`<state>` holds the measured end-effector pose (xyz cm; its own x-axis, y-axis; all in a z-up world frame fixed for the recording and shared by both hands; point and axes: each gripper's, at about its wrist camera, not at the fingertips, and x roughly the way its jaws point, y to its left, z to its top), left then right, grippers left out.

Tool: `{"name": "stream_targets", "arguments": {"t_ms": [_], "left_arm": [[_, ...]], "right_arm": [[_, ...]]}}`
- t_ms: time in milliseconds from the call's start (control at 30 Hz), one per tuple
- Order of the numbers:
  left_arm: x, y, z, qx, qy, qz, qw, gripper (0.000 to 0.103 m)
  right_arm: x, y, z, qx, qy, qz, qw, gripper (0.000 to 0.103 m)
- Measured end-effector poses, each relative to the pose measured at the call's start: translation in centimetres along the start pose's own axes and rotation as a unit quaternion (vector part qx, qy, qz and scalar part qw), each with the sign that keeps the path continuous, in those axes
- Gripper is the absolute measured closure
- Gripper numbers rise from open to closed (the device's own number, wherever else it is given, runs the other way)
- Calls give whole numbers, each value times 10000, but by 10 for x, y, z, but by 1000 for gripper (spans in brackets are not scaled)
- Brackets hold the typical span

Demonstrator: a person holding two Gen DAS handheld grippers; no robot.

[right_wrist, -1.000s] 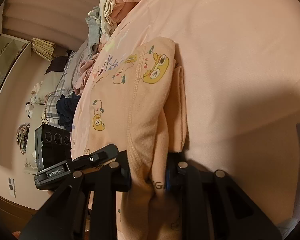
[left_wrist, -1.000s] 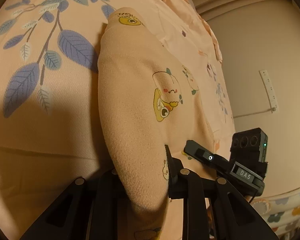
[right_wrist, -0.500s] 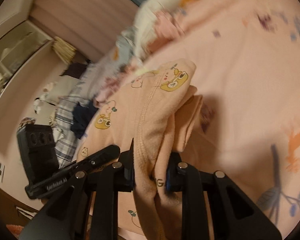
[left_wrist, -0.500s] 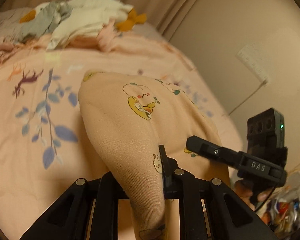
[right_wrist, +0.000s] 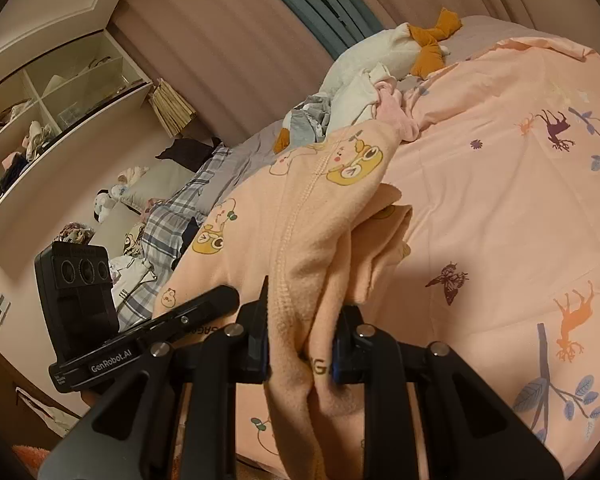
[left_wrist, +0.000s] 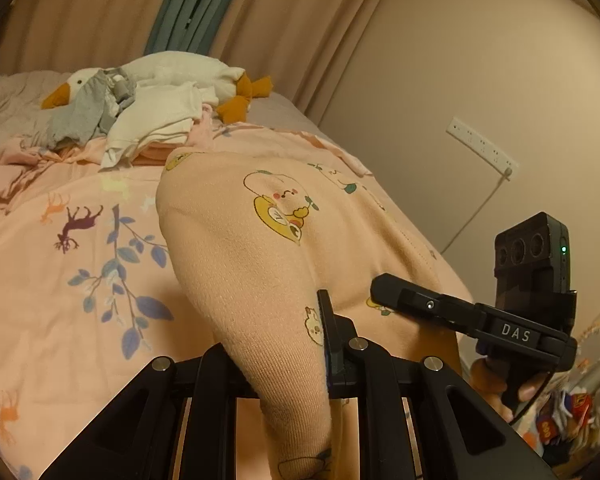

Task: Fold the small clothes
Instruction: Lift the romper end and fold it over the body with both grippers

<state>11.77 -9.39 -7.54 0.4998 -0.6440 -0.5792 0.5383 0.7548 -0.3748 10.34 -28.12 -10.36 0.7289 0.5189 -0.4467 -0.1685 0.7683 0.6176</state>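
Garment: peach cartoon-print baby garment, raised above bed.
Left gripper: I pinch one edge.
Right gripper: I pinch bunched opposite edge.
Progress: fold unfinished; clothes pile unfolded.

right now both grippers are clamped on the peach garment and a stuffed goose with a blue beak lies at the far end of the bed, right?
Nearly. The goose's beak is orange, as the left wrist view shows. The left gripper and right gripper do clamp the peach garment.
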Motion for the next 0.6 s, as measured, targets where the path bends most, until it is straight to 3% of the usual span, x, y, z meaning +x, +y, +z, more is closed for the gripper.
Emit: {"name": "stream_targets", "arguments": {"t_ms": [600], "left_arm": [[-47, 24, 2, -93, -269, 165, 9995, 87]], "right_arm": [[15, 50, -4, -503, 111, 15, 9987, 81]]}}
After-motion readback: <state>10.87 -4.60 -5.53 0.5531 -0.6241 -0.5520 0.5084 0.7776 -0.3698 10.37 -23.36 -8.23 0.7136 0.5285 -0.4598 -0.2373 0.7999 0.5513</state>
